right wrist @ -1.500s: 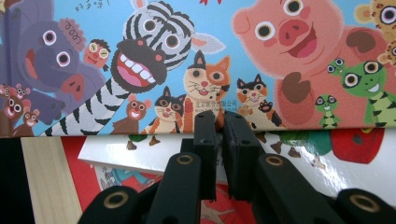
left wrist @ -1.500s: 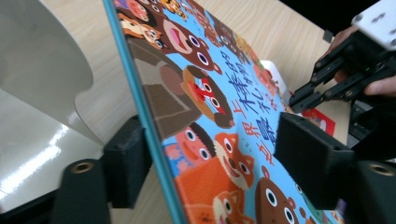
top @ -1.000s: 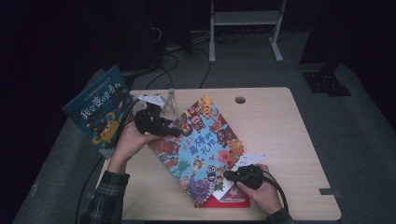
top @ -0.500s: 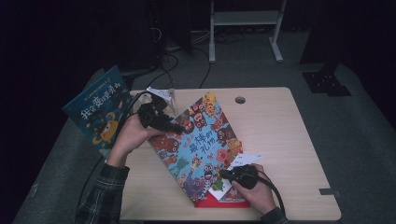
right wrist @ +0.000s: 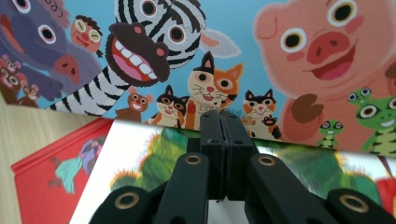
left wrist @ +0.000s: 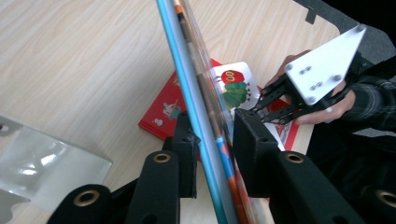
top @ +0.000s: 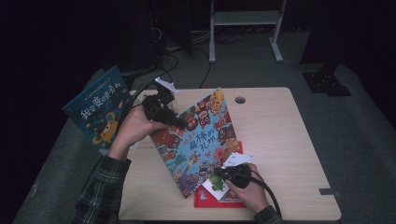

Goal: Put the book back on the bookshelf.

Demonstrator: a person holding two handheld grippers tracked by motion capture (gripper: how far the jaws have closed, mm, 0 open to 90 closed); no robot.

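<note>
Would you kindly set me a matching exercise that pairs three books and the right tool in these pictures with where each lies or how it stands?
Things:
1. animal picture book
2. red book
3. dark blue book
4. right tool

Places or states:
A. lying flat on the table
B. jaws shut together
C. beyond the table's left edge
D. tilted up, one edge raised off the table

Pairs: 1-D, 2-A, 3-C, 4-B
</note>
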